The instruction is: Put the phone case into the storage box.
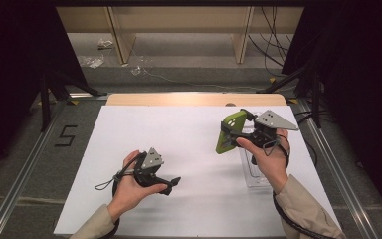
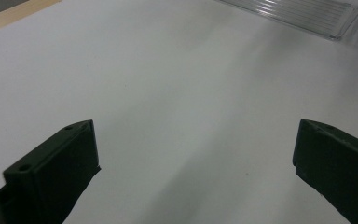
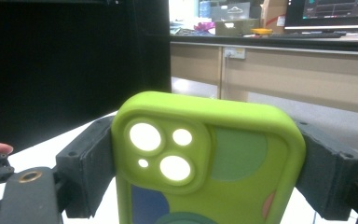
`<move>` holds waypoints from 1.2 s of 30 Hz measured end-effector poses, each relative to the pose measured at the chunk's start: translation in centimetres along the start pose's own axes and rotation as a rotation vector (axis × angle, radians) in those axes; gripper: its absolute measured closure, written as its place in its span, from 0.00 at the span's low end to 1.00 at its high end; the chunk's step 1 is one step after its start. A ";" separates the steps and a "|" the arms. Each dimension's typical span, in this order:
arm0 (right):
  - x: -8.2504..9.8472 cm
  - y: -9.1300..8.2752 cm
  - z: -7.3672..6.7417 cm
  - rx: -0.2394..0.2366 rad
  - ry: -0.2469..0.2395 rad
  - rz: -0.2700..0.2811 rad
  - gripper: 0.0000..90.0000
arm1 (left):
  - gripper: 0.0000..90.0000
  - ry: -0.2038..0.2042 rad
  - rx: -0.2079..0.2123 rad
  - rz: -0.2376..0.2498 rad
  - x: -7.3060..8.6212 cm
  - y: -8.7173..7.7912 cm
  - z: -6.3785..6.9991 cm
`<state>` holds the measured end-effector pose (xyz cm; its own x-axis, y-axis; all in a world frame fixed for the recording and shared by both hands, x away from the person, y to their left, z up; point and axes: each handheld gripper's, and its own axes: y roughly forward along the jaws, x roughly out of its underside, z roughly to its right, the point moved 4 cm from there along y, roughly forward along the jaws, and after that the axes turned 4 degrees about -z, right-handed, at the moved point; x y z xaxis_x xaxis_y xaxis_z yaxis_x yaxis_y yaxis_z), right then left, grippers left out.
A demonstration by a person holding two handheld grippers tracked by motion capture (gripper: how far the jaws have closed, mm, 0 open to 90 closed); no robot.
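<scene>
Green case point(image 3: 205, 158) is pinched by its sides in right gripper point(image 1: 236, 133); keep it square over the clear tray point(image 1: 252, 174) near the table's point(image 1: 189, 144) right edge. Left gripper point(image 1: 171, 184) is spread, empty.

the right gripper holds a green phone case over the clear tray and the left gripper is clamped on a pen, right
Not quite. The left gripper holds nothing: the left gripper view shows its fingers apart over the bare white table. The right gripper does hold the green phone case above the clear tray.
</scene>
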<state>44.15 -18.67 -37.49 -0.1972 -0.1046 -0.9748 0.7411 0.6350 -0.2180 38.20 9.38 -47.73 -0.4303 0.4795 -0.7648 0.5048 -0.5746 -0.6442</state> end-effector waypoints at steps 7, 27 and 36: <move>-0.3 -0.4 0.6 0.018 0.005 0.007 0.19 | 0.00 -0.004 0.001 0.002 0.1 -0.1 -0.2; -0.9 -1.4 2.7 0.083 0.023 0.016 0.19 | 0.00 -0.011 -0.004 0.003 0.5 -0.4 -0.6; -0.8 -1.9 3.8 0.123 0.029 0.006 0.19 | 0.00 -0.013 -0.005 0.008 0.7 -0.7 -0.7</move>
<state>45.35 -22.70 -36.44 -0.2098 -0.0778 -0.9747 0.8150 0.5368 -0.2182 38.06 10.57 -47.80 -0.4361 0.4663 -0.7696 0.5119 -0.5748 -0.6384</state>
